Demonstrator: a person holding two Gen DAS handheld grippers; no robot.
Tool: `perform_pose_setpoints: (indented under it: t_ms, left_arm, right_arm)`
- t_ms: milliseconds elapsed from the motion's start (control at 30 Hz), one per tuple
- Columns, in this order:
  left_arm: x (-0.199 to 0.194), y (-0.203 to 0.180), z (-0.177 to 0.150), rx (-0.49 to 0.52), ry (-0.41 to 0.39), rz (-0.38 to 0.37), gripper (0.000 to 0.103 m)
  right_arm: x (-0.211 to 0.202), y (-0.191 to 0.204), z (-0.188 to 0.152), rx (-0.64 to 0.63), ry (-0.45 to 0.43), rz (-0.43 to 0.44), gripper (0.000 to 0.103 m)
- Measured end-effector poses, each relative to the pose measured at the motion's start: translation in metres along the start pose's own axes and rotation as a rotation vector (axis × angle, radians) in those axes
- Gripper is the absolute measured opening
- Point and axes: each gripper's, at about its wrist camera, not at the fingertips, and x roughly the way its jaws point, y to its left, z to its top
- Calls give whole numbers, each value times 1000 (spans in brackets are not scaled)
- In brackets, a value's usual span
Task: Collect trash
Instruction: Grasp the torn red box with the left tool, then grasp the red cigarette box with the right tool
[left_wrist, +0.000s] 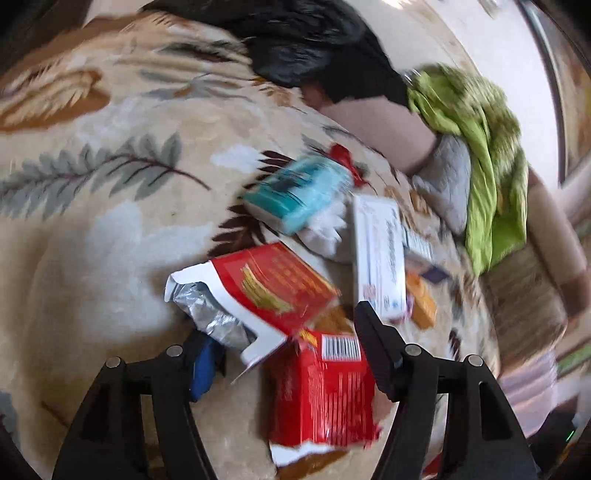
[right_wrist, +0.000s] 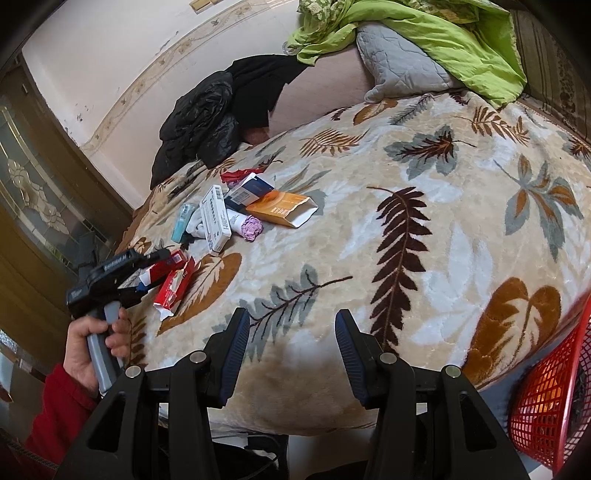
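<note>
Left tongs stand apart astride red wrapper and torn red box; right tongs gape empty over bed blanket.

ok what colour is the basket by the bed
Red, a mesh plastic basket at the bed's edge; it shows best in the right wrist view.

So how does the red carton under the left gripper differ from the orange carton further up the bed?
The red carton is red with white flaps; the orange carton is orange with a pale inside. A crumpled silver foil bag spills from the red carton's open end; nothing shows in the orange carton's open end. The red carton lies at the left gripper; the orange carton lies clear of both grippers. Both lie flat, opened, on the leaf-print blanket.
</note>
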Motion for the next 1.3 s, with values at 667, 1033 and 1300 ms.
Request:
perform_pose_setpoints:
  t_ms: [667,1033,1300]
  left_arm:
    - [-50,-3,-10,157,-133,7,21]
    - [-70,-5,-21,237,-174,24,21]
    - [-73,-71,-54,358,-203,-13,21]
  right_arm:
    - [134,94,34,79,247,301,48]
    - [159,129,31,-40,163,255,3]
    - [83,88,32,-92,-68,140,3]
